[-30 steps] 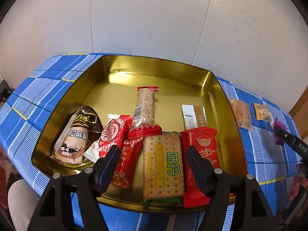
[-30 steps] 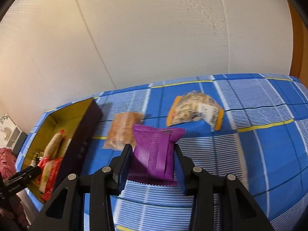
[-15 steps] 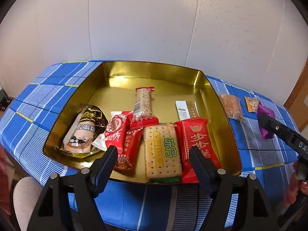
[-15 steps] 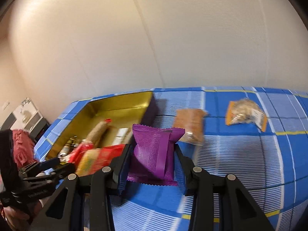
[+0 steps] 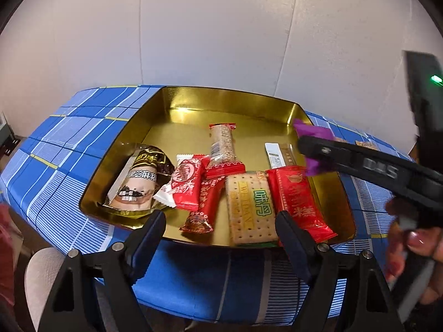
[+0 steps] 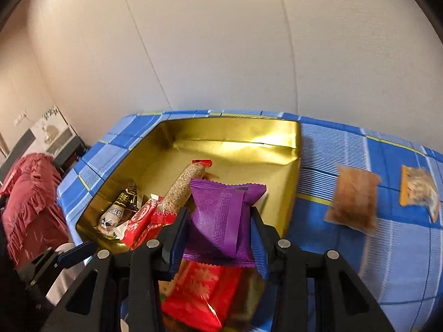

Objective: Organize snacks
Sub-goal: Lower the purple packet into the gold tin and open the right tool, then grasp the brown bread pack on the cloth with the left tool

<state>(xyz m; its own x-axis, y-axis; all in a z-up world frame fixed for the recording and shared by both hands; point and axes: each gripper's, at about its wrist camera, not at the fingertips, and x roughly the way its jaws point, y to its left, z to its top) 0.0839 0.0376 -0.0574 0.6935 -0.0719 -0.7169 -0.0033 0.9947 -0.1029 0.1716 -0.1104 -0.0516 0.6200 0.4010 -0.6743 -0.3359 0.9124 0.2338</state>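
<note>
The left gripper (image 5: 220, 222) hangs at the near edge of the gold tray (image 5: 229, 102), its jaws apart and just widened, with nothing pressed between them; ahead of its fingers lie a brown-wrapped snack (image 5: 137, 179), red packets (image 5: 191, 185), a cracker pack (image 5: 250, 207) and a red bar (image 5: 300, 202). To their right the right gripper (image 6: 220, 227) is clamped on a purple packet (image 6: 221, 215), carried over the tray's near right corner above the red bar. The step in hand looks like delivery of that packet; the next move likely calls for lowering it onto bare gold floor beyond the fingers and parting the jaws. Farther right of the right gripper, a brown pouch (image 6: 353, 202) and an orange-edged pouch (image 6: 419, 191) wait on the blue checked cloth (image 6: 387, 249), both blurred, their print unreadable. The purple packet hides part of the tray floor, and the left-wrist frame cuts off the person's hand (image 5: 412, 251).
</note>
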